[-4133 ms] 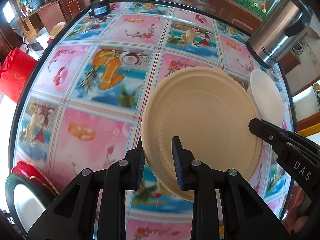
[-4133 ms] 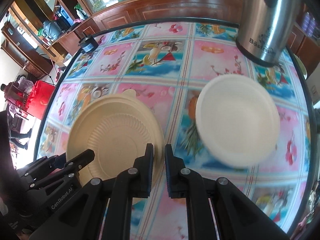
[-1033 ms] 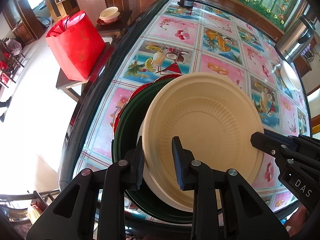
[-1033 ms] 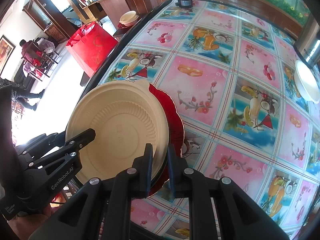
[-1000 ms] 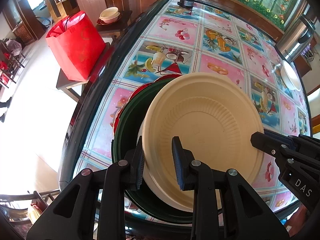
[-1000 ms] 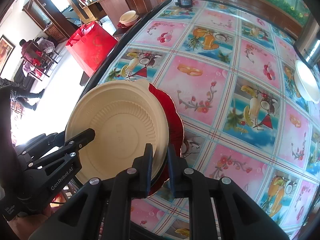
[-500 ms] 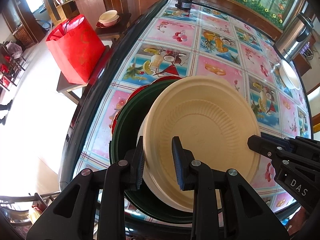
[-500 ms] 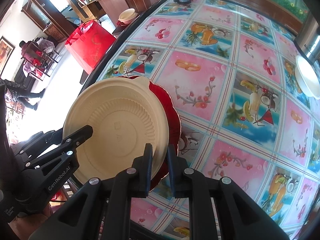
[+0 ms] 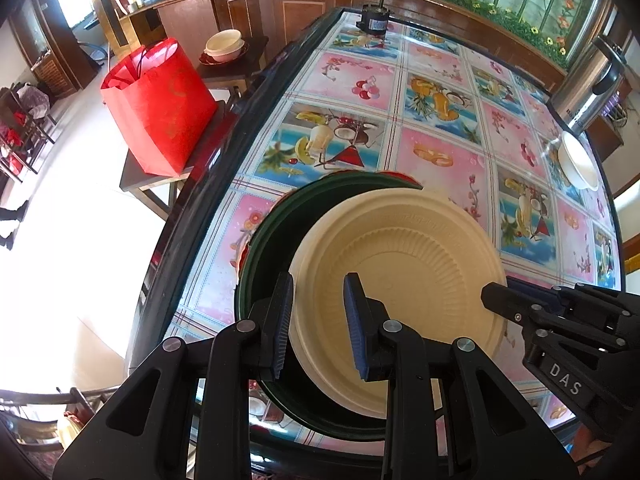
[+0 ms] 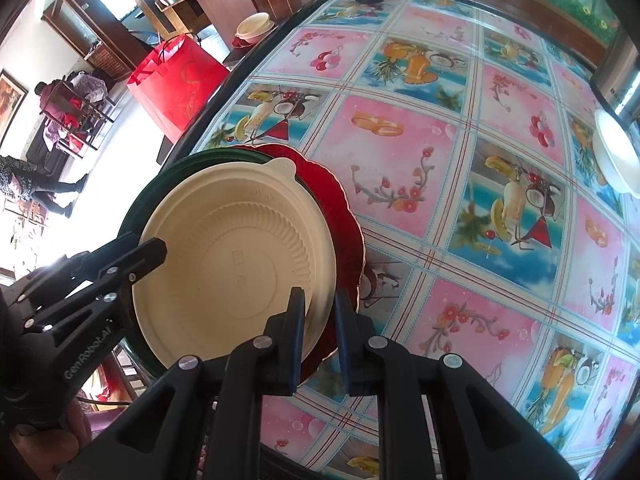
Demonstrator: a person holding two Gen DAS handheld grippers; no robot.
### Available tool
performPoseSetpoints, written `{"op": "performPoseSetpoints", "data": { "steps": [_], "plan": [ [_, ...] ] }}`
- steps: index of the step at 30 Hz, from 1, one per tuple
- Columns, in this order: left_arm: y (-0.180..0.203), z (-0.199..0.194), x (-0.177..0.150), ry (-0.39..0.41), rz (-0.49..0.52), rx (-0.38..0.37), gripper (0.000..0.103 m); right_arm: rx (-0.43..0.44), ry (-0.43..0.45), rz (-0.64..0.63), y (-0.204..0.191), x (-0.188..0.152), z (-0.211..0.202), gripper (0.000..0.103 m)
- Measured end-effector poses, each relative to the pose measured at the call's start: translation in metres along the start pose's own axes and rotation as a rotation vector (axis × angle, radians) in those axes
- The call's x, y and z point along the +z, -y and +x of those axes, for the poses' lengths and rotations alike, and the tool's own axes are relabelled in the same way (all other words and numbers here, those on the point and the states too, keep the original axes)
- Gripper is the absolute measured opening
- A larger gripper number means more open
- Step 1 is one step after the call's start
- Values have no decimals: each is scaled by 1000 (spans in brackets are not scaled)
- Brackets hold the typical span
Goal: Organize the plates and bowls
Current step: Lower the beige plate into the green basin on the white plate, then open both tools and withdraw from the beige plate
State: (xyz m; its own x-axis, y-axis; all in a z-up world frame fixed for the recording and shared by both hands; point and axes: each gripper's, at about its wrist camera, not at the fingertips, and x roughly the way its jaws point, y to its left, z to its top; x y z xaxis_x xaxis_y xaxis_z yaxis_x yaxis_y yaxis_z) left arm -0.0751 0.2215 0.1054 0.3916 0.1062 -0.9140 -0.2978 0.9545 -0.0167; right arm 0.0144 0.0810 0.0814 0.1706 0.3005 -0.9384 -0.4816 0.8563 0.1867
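Left wrist view first: the left gripper (image 9: pixel 318 322) is clamped on the near rim of the beige plate (image 9: pixel 404 288), one pad outside the rim and one on the inside. The right gripper (image 9: pixel 490 300) comes in from the right side of that view and pinches the opposite rim. So both are grasping the same plate, and neither has let go.

The plate sits over the dark green plate (image 9: pixel 264 256), which itself lies on a red scalloped plate (image 10: pixel 340 208) near the left edge of the table (image 9: pixel 436 156). I honestly can't tell if the beige one is fully resting on the green one or just hovering right above it.

What changed: about four seconds back the beige plate was out over the middle of the fruit-pattern tablecloth, with a white plate (image 10: pixel 614 156) just beside it and the steel kettle (image 9: pixel 584 88) close behind. Now that white plate and kettle are well apart from it, over at the far right edge. Compared to a second ago there's barely any difference, the plate is over the same green and red stack and both grips look the same.

From the right wrist view the beige plate's little tab points toward the far side, and the red bag (image 10: pixel 180 80) stands on a low stool beyond the table edge.
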Motion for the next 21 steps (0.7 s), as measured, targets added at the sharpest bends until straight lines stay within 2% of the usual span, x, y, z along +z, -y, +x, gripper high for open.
{"op": "performPoseSetpoints", "data": {
  "steps": [7, 9, 13, 15, 17, 21],
  "plan": [
    [1, -6, 4, 19, -2, -6, 27, 11, 13, 17, 3, 4, -5, 15],
    [3, -7, 4, 19, -1, -11, 27, 22, 20, 28, 4, 5, -8, 25],
    [8, -7, 6, 16, 3, -20, 27, 29, 34, 32, 6, 4, -14, 28],
    [11, -7, 8, 15, 4, -25, 32, 37, 42, 39, 7, 3, -17, 28],
    [16, -9, 10, 20, 5, -38, 45, 35, 52, 44, 10, 3, -22, 30],
    [25, -14, 15, 40, 12, -60, 50, 29, 63, 60, 20, 4, -28, 37]
  ]
}}
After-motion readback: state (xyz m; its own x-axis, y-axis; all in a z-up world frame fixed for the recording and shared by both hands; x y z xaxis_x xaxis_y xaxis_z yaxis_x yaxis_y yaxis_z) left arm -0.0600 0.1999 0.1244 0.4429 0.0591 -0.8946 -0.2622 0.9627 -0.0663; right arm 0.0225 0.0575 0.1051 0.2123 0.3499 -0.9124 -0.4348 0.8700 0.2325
